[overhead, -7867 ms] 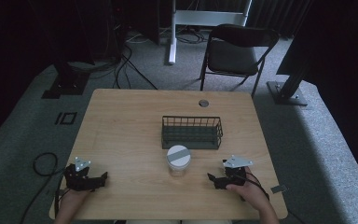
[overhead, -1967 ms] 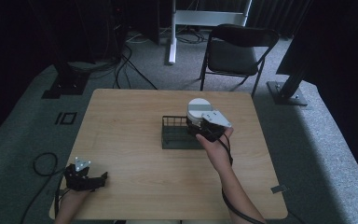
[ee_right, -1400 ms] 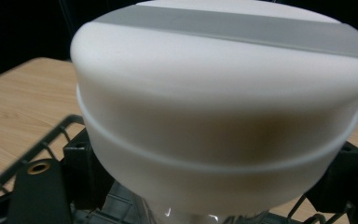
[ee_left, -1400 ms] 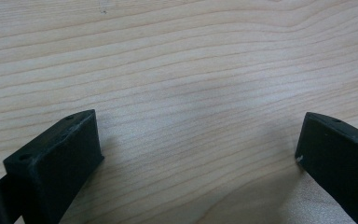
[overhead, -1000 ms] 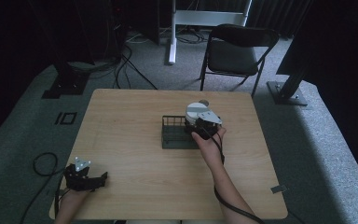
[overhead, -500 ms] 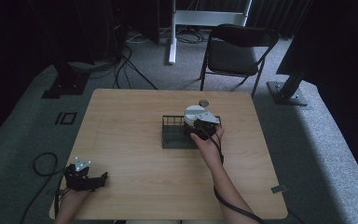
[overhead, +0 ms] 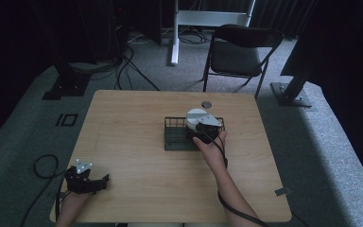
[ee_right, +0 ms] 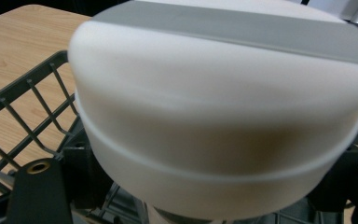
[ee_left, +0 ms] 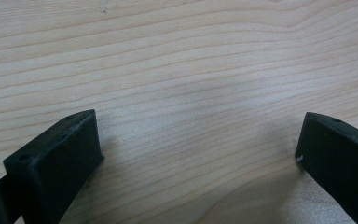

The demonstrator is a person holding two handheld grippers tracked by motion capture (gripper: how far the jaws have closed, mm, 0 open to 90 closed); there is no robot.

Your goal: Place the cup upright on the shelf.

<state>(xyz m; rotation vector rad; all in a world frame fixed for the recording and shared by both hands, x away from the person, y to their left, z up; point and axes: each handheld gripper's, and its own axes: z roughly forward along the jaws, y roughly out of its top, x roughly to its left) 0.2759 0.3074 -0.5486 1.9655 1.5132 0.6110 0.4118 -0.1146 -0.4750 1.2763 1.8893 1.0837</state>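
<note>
we hold the white jar (overhead: pixel 194 116) tight in our right hand-held gripper (overhead: pixel 202 133) | jar is upright, over the right end of the wire basket (overhead: pixel 176 142) | basket lies straight below | left hand-held gripper (overhead: pixel 86 180) rests wide apart, far off on the bench (overhead: pixel 132 123)

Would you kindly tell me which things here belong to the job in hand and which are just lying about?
In the job:
- white container, held in the right gripper
- wire basket, which it is being lowered into

Lying about:
- left gripper, open and idle on the table
- small round disc beyond the basket
- folding chair behind the table
</note>
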